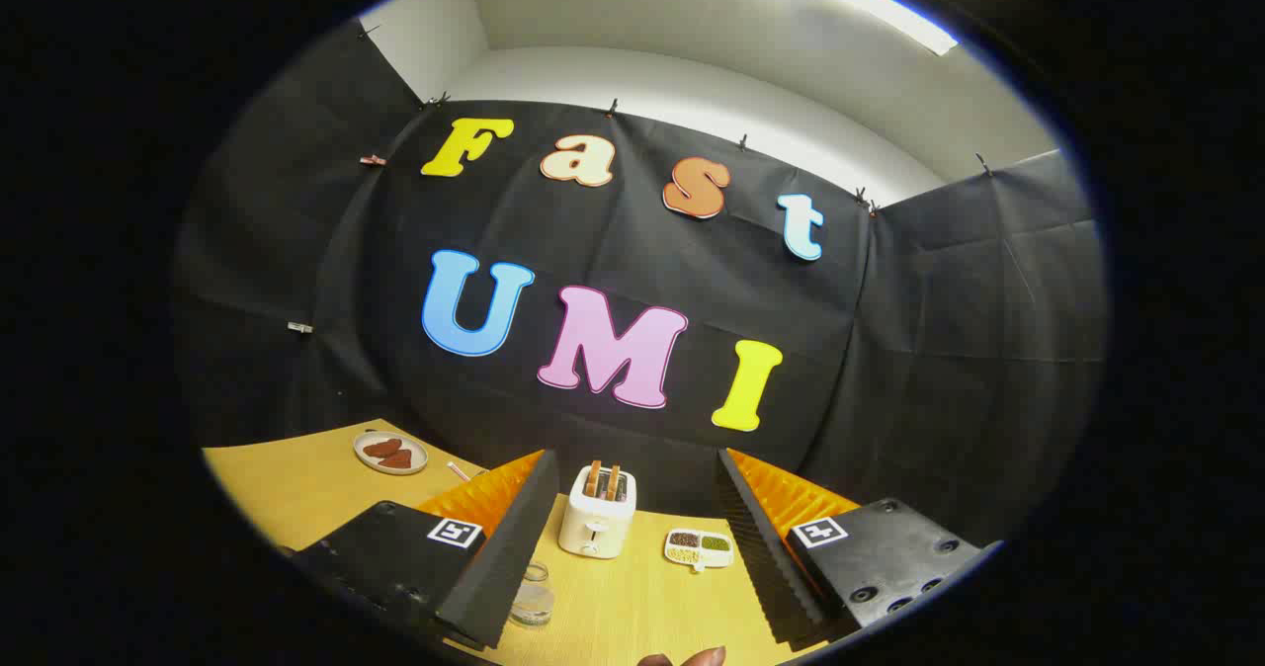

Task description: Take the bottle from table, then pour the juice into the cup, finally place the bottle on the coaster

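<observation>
Gripper (632, 547) fingers spread wide, nothing between pads; square black-and-white marker tag on each finger base, no readable text. Glass cup (534, 595) touching inner edge of left finger (504, 547), near side of toaster. Toaster (598, 513), white, two slices up, stands beyond fingers on yellow table (632, 607). Divided snack tray (700, 547) right of toaster. Plate (390, 452) with brown pieces far left of toaster. Bottle, coaster: cannot tell where. Fingertip (692, 658) at near table edge.

The table (296, 493) looks like matt, fine-grained yellow wood. On it the toaster (597, 518) is smooth white plastic with a soft sheen; just left of it the cup (534, 595) is clear glossy glass. The gripper (632, 538) fingers (499, 547), spread wide either side of the toaster, are matt black, ribbed, backed with orange plastic
</observation>
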